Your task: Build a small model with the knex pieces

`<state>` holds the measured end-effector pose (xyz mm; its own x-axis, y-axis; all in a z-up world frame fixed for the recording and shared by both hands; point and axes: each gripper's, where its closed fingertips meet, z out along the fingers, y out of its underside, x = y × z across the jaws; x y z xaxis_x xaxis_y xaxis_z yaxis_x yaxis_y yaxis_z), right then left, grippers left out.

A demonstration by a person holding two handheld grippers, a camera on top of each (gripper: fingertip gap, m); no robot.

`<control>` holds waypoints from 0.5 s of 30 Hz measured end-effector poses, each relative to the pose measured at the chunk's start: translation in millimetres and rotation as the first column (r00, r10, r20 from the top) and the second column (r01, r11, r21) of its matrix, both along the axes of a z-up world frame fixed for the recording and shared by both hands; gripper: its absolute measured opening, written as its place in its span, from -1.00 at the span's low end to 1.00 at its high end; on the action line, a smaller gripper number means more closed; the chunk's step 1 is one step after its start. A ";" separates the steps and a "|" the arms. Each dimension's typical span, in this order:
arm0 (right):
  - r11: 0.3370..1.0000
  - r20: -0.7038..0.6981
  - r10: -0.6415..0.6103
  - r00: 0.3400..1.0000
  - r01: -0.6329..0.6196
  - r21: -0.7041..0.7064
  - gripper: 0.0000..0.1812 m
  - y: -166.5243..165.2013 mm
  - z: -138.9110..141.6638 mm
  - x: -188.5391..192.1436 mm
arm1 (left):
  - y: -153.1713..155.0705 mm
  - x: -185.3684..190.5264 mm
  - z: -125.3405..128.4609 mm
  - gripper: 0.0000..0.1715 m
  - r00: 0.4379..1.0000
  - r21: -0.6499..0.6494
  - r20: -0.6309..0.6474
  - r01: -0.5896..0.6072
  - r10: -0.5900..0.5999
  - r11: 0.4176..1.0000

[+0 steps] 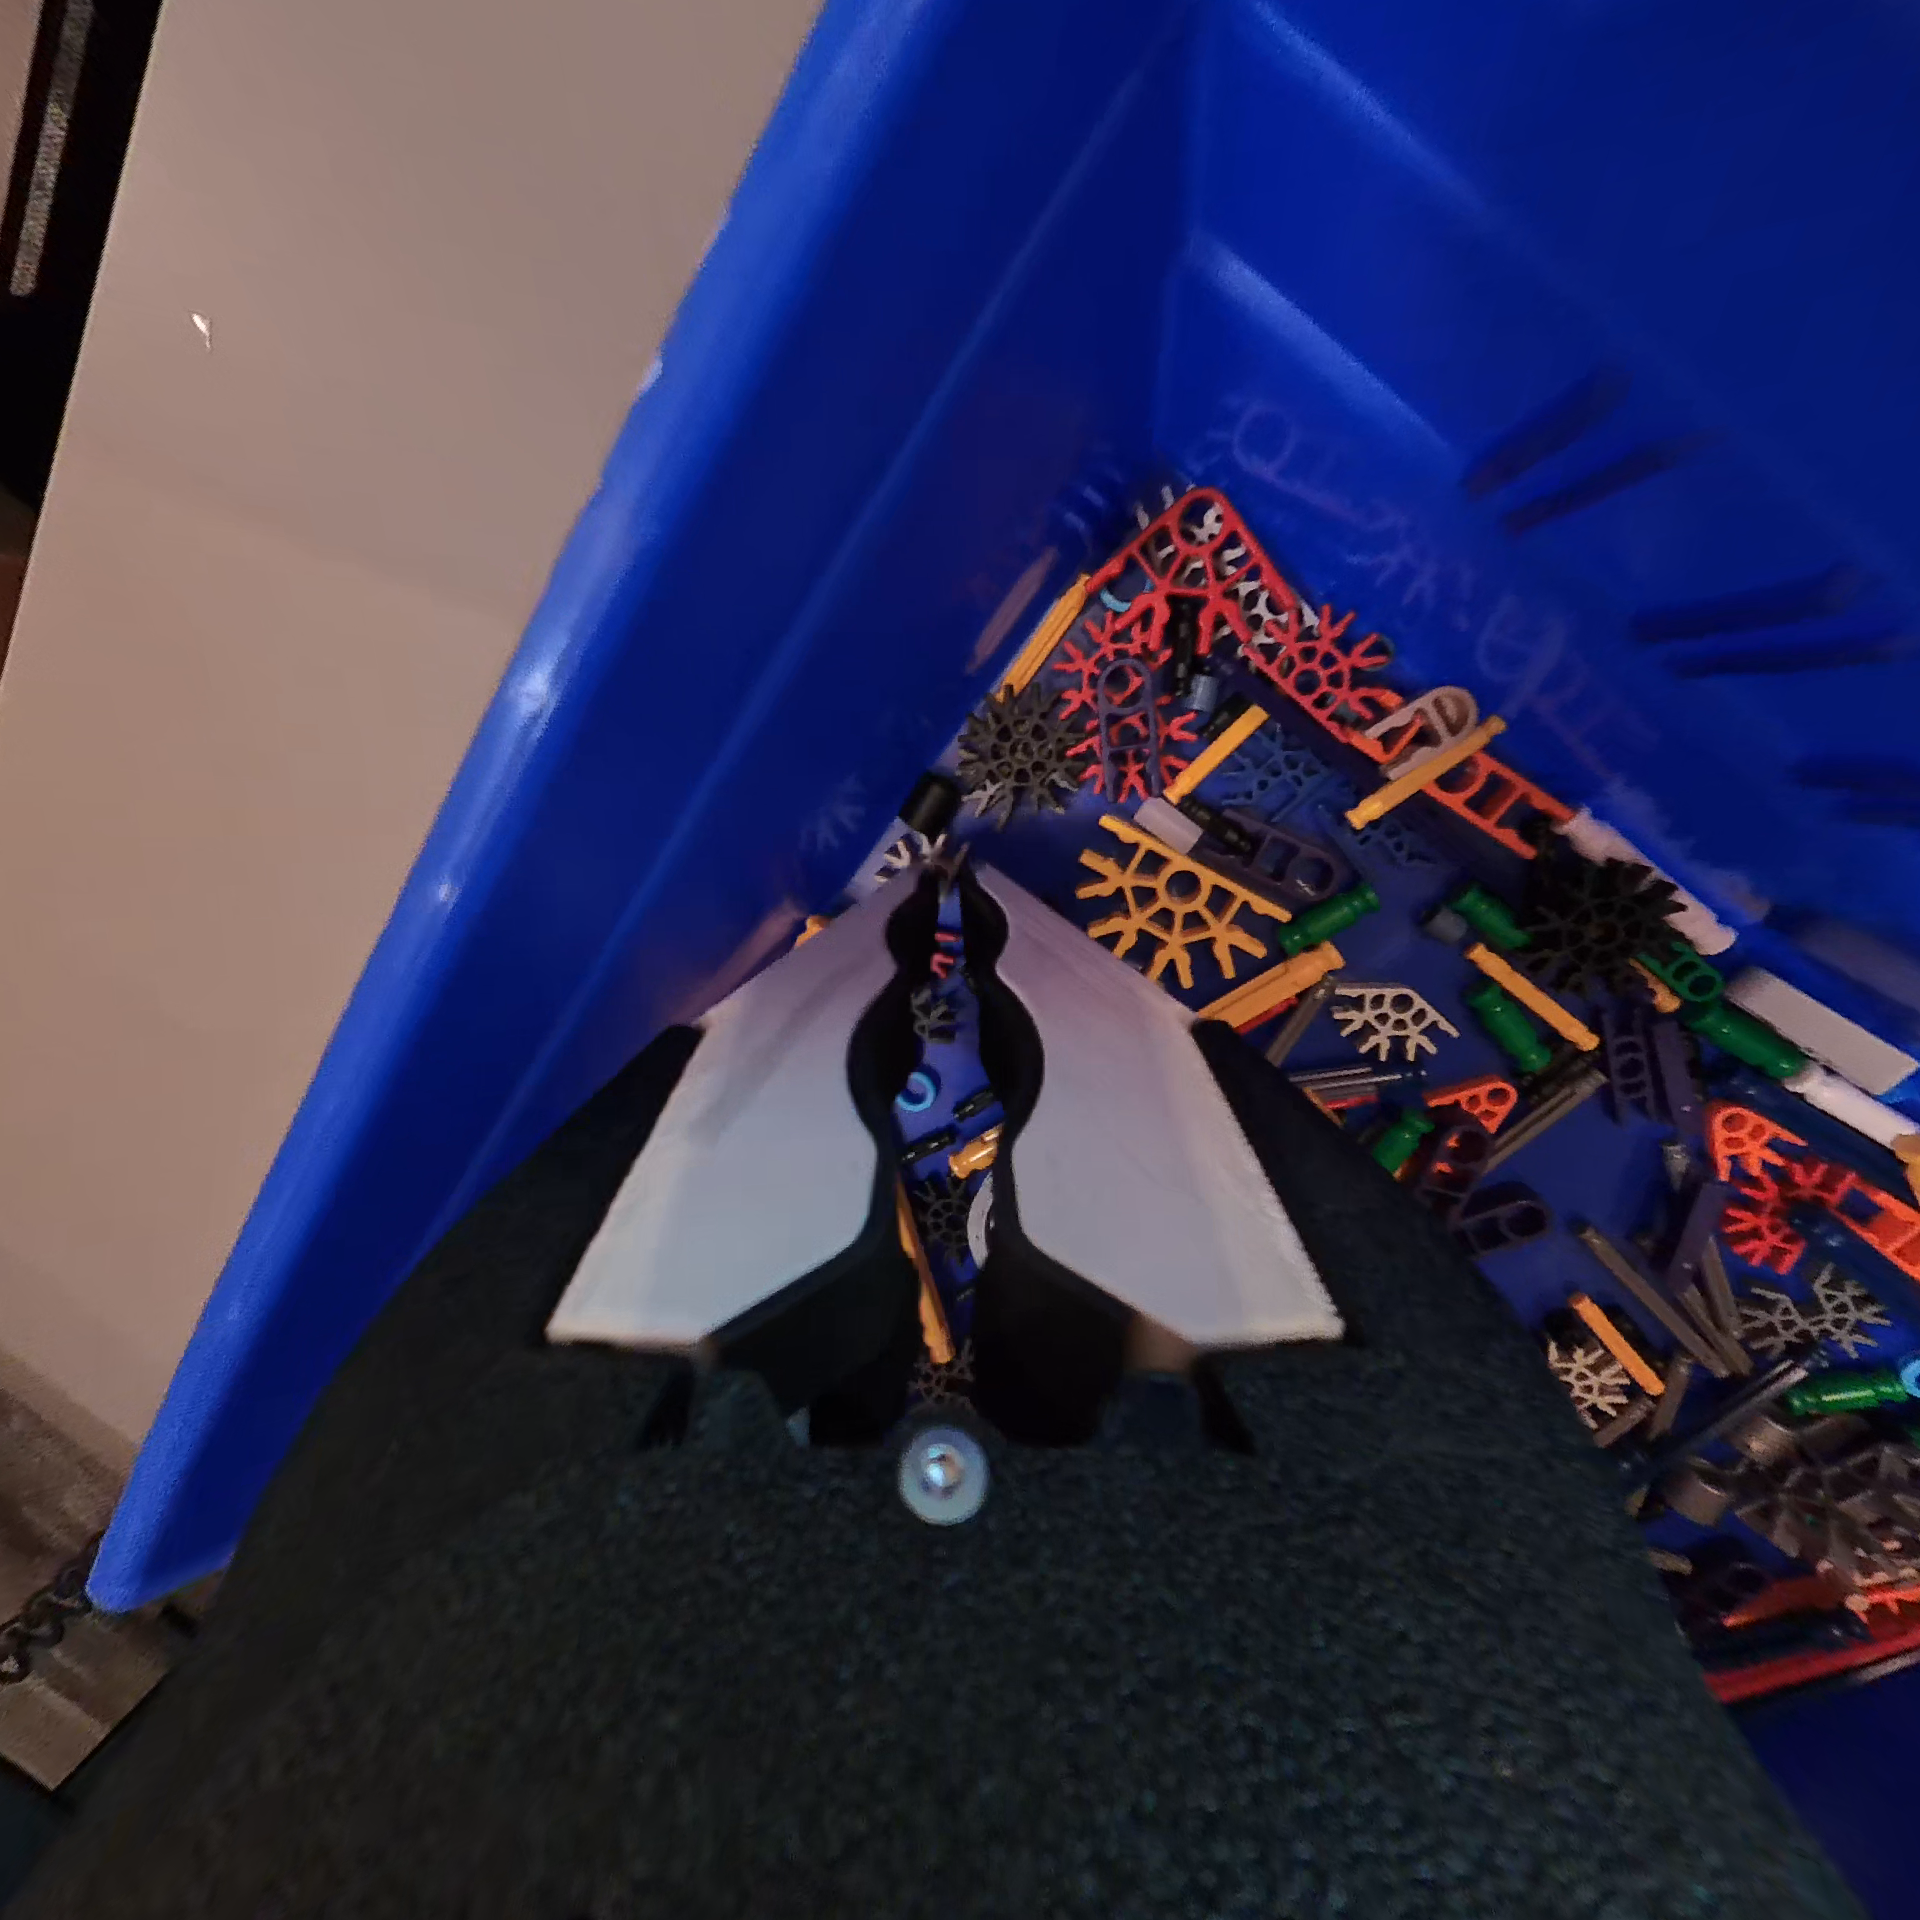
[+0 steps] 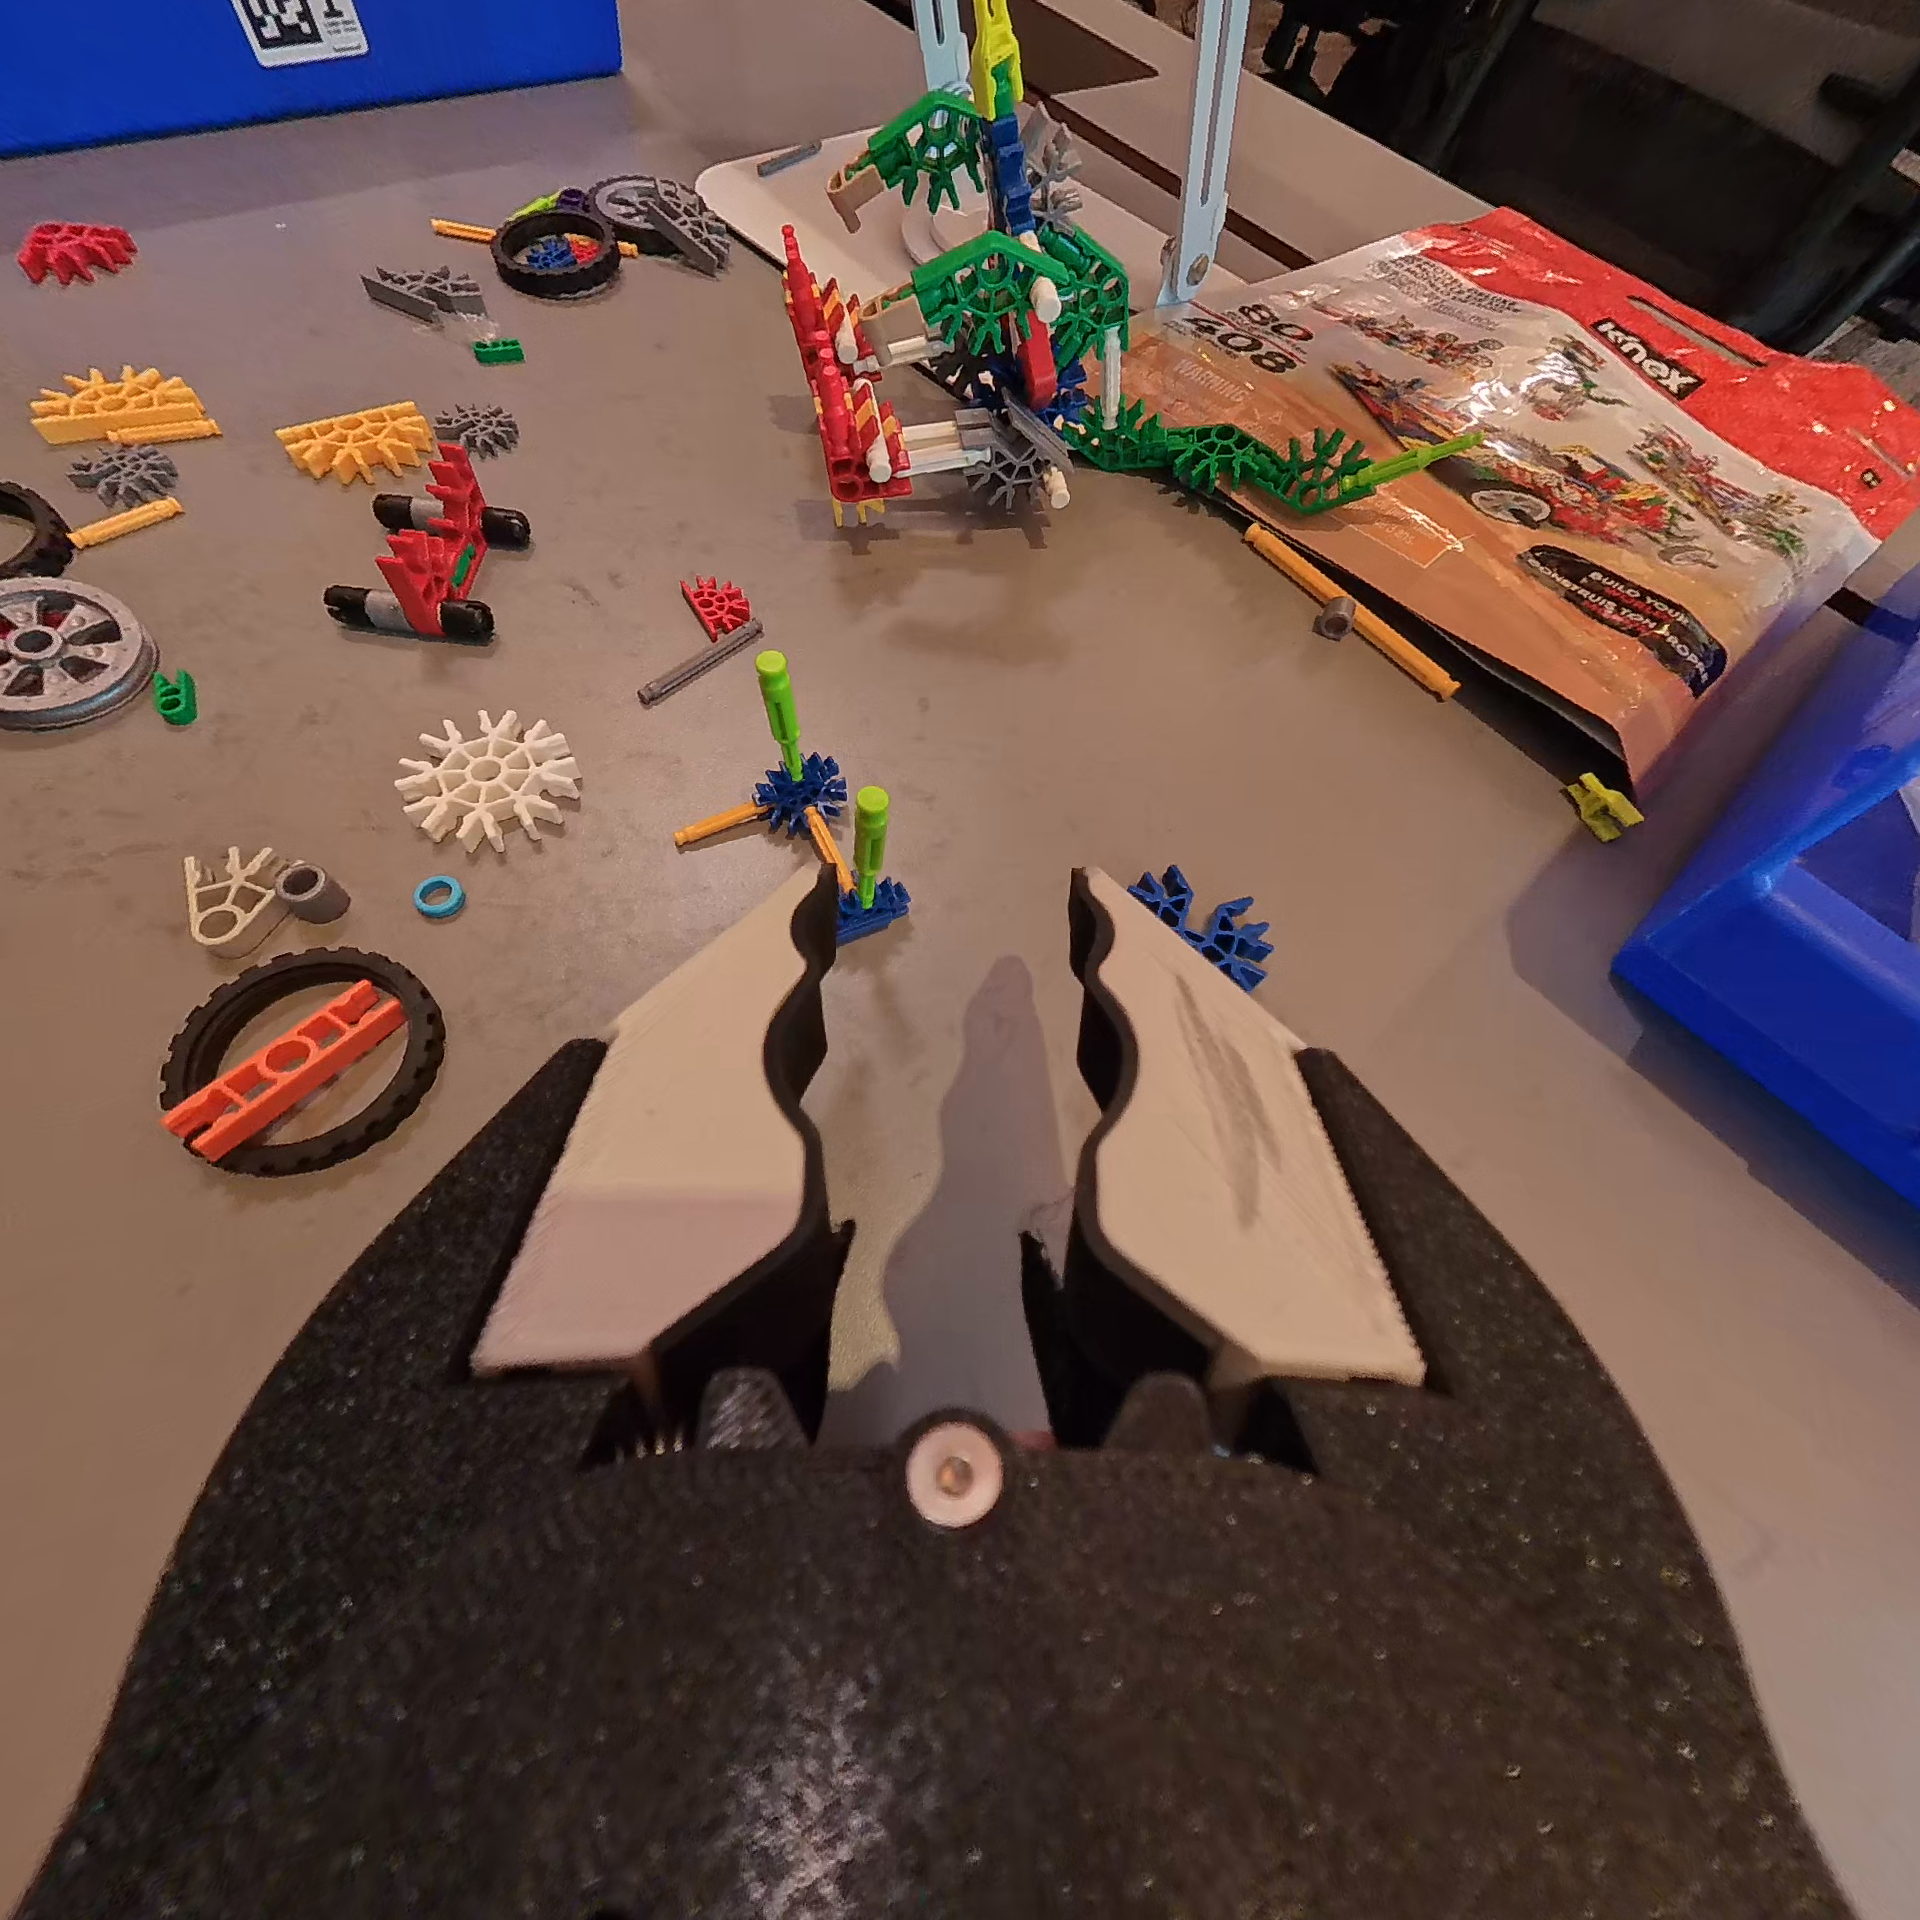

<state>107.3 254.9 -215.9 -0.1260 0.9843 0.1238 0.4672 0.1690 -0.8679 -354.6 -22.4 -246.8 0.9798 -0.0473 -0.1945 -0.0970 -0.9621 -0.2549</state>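
Note:
In the left wrist view my left gripper point(image 1: 940, 873) reaches down into a blue bin point(image 1: 727, 623) full of small construction-toy rods and connectors. Its fingers are closed together, and their tips pinch a small grey spiky connector point(image 1: 938, 854) near the bin's left wall. A black snowflake connector point(image 1: 1023, 750) and a yellow fan connector point(image 1: 1179, 909) lie just beyond. In the right wrist view my right gripper point(image 2: 951, 904) is open and empty, low over the grey table point(image 2: 1039, 675). A blue connector with an upright green rod point(image 2: 871, 883) stands at its left fingertip. A flat blue connector point(image 2: 1210, 930) lies by its right finger.
A tall multicoloured model point(image 2: 977, 343) stands at the back, and a printed parts bag point(image 2: 1558, 436) lies to the right. A white snowflake connector point(image 2: 488, 779), tyres, a wheel point(image 2: 62, 649) and loose pieces lie on the left. A blue bin corner point(image 2: 1787, 935) is at the right edge.

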 end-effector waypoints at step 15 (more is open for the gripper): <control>1.000 -0.002 0.003 1.000 -0.003 0.000 -0.51 -0.2 0.2 0.2 | 3.3 -0.3 -3.6 -0.83 1.000 0.017 0.026 -0.018 0.017 1.000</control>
